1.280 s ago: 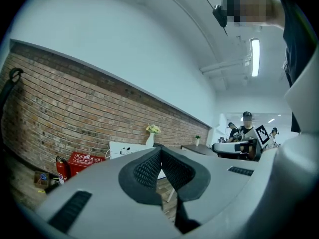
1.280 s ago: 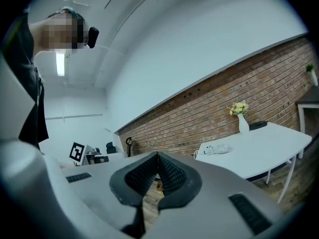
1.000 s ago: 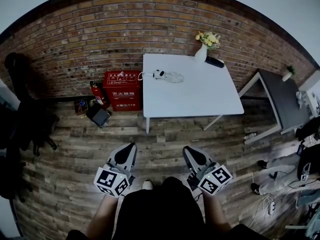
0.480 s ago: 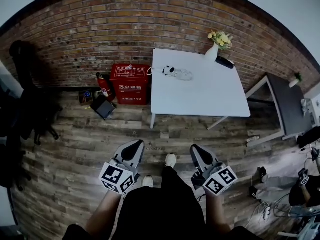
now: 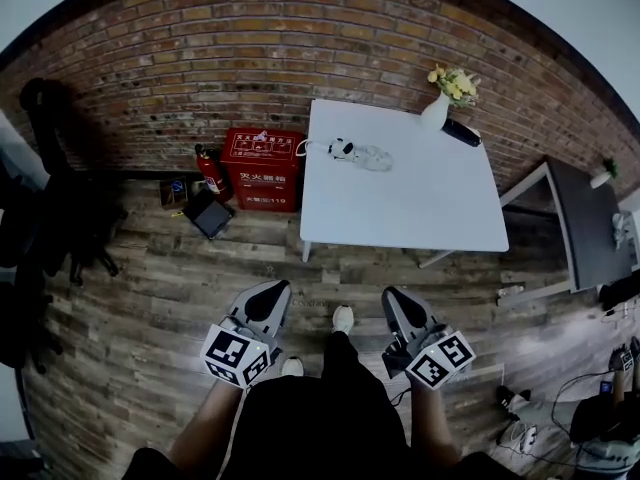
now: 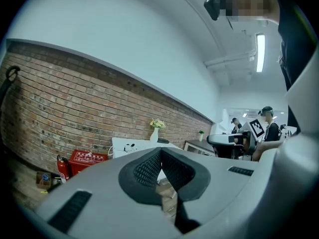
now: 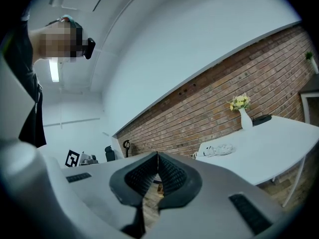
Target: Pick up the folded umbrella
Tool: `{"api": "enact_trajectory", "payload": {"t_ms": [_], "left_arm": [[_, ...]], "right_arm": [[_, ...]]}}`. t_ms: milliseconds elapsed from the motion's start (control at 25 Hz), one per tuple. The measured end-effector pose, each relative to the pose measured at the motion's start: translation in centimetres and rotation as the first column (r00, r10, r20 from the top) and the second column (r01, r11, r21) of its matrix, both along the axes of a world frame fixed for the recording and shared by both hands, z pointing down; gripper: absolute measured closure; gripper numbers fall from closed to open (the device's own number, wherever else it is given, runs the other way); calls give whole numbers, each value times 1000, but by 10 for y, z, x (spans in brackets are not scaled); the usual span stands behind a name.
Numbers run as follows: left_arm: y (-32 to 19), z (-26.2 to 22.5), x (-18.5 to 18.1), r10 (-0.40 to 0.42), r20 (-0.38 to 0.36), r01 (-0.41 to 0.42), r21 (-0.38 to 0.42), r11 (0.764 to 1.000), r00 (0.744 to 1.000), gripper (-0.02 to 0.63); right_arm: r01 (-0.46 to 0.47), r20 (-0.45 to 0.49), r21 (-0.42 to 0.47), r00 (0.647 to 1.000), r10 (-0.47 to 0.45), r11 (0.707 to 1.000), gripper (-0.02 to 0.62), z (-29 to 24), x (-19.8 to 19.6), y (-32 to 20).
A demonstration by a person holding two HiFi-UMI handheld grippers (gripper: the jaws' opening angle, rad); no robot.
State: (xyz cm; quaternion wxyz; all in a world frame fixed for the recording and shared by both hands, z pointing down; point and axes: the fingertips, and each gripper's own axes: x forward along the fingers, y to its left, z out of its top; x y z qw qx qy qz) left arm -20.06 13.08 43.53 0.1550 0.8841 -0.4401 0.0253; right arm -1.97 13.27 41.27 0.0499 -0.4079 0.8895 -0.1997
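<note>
We're on the move: the white bench [image 5: 400, 203] sits lower and further right in the head view than a second ago, and a shoe [image 5: 343, 319] has come forward on the wooden floor between the two claws. We read this as the walk-up, with no reach begun. The left claw [image 5: 266, 298] is closed with nothing between its pads. The right claw [image 5: 400, 305] is the same, jaws together and empty, and both point roughly level toward the brick wall. The folded umbrella [image 5: 461, 132], a short dark roll, lies at the bench's far right corner, just beside the white vase of yellow flowers [image 5: 437, 111]. It's well apart from both claws, across the whole bench top. It lies more to the right claw's side, so that claw looks the likelier taker, and it will need to open first.
</note>
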Motion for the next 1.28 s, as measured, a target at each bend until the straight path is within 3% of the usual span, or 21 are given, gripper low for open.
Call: {"api": "enact_trajectory", "payload": {"t_ms": [240, 760, 1280], "left_arm": [[-56, -5, 15, -27, -15, 27, -3, 1000, 1000, 592], [-165, -12, 81, -60, 39, 61, -12, 998, 997, 592], [-231, -6, 130, -120, 20, 121, -30, 992, 993, 592]], "right_arm": [[19, 19, -1, 1000, -19, 1000, 574, -1, 22, -58], [61, 28, -18, 998, -61, 998, 574, 2, 89, -177], [142, 12, -33, 990, -142, 989, 574, 19, 138, -252]]}}
